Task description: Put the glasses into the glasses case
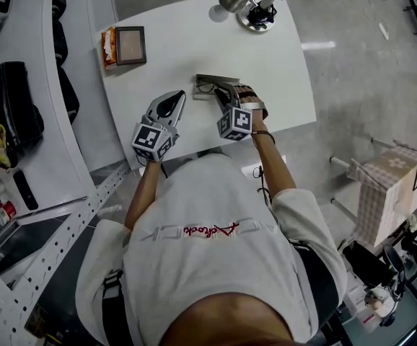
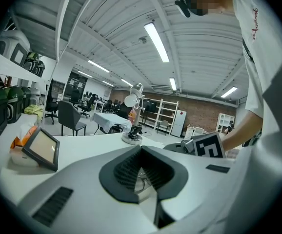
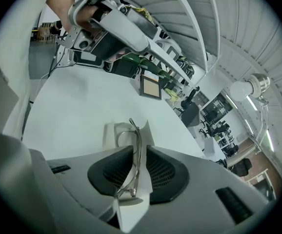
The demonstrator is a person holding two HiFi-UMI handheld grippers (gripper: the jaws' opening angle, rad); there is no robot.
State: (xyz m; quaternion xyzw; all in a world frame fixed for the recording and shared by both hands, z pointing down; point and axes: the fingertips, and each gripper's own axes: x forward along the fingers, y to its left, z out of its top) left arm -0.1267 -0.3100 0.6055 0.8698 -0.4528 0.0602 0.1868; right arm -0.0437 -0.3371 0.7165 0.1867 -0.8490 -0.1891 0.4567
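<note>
**Glasses held over the case**

The right tool [image 3: 140,167] is clamped on the frame of the glasses [image 3: 132,126], just above the open glasses case [image 3: 112,134] on the white surface [image 3: 72,101]. The left tool [image 2: 141,167] waits beside it with its jaws apart and empty. Best to lower the glasses level, in line with the case's length, and let go only once the frame is seated.
</note>
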